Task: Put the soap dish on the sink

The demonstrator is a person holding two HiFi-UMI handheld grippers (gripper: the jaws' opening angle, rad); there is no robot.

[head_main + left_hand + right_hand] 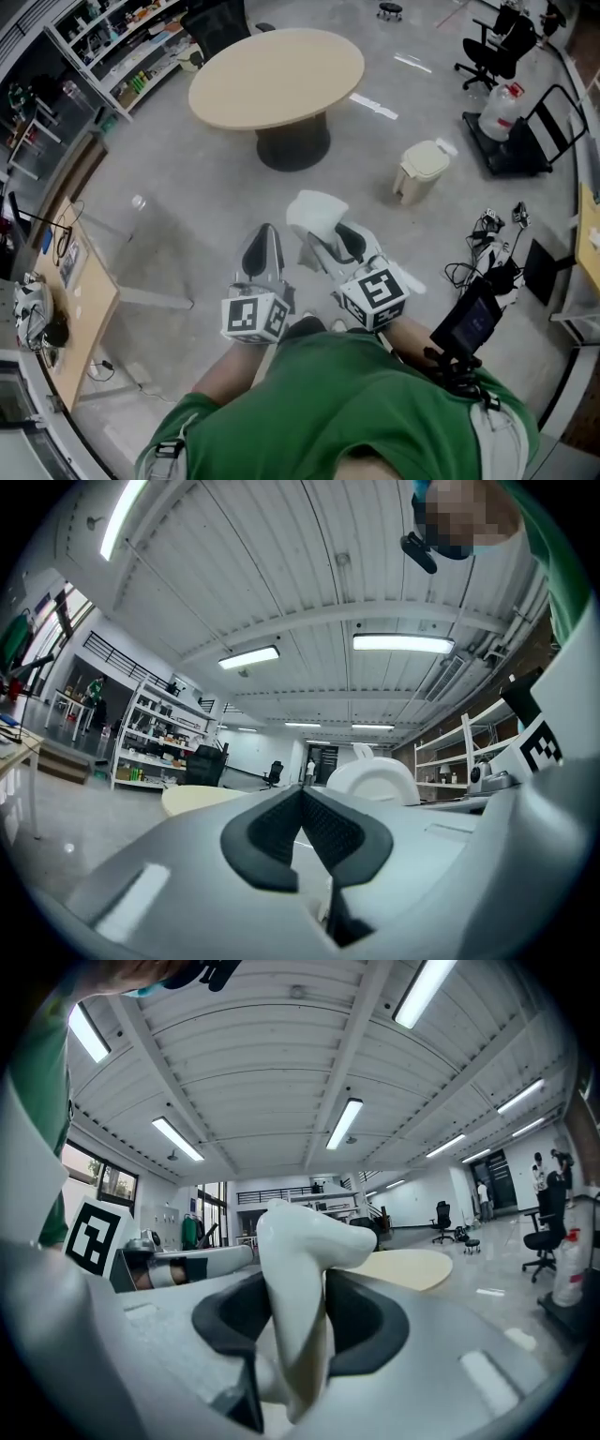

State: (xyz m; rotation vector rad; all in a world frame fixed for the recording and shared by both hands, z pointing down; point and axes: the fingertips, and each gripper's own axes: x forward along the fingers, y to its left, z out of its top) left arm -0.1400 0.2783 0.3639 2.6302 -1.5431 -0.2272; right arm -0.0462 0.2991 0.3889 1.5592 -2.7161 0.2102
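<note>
Right gripper view: right gripper fingers clamp the white soap dish at frame centre — likely the carrying step. Left gripper fingers sit closed, empty. Next — find the sink, none visible.

The left gripper fills the lower frame, its dark pads pressed together with nothing between them. Just right of centre, behind it, rises the white soap dish. A beige round table and shelves sit at centre left, with ceiling lights above.
</note>
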